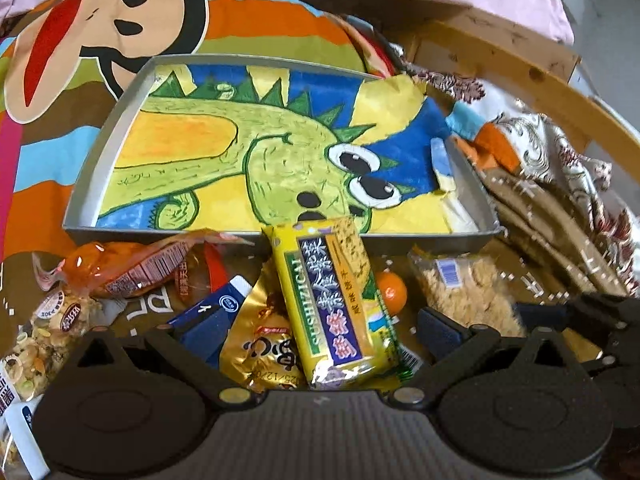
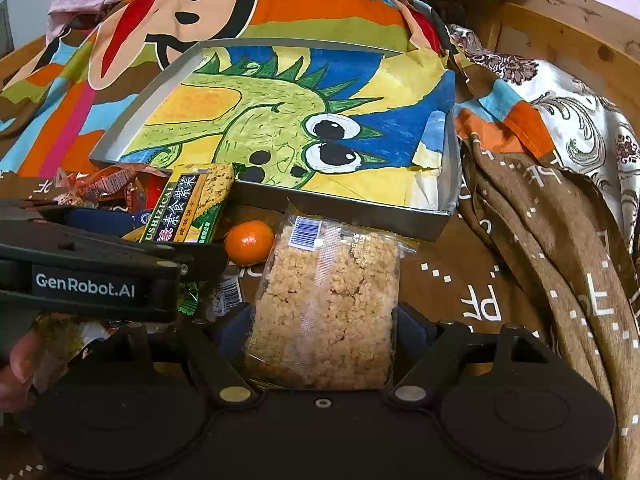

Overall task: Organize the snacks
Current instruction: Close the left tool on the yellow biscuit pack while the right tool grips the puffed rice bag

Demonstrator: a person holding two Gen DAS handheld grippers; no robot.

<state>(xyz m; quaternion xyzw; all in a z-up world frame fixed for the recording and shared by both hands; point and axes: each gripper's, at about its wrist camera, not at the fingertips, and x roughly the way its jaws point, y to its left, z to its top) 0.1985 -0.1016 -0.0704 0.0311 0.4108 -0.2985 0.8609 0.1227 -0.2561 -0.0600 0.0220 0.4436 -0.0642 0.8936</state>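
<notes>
A grey tray [image 1: 160, 236] [image 2: 340, 208] lined with a dinosaur drawing lies on the bed, with no snacks in it. Snacks are piled in front of it. My left gripper [image 1: 320, 324] [image 2: 160, 236] is open over the pile. A yellow biscuit pack [image 1: 340, 300] [image 2: 188, 204] lies between its fingers, leaning on the tray's front rim and apart from both pads. My right gripper [image 2: 324, 328] is shut on a clear pack of puffed rice crisps [image 2: 328, 304] [image 1: 460, 292], with a pad on each long side.
A tangerine [image 1: 390, 292] [image 2: 249, 242] sits between the two packs. A gold packet [image 1: 260, 344], an orange-wrapped snack [image 1: 128, 268] [image 2: 108, 184] and a mixed snack bag [image 1: 40, 340] lie at the left. A brown blanket [image 2: 540, 280] is bunched at the right. A hand [image 2: 16, 364] shows.
</notes>
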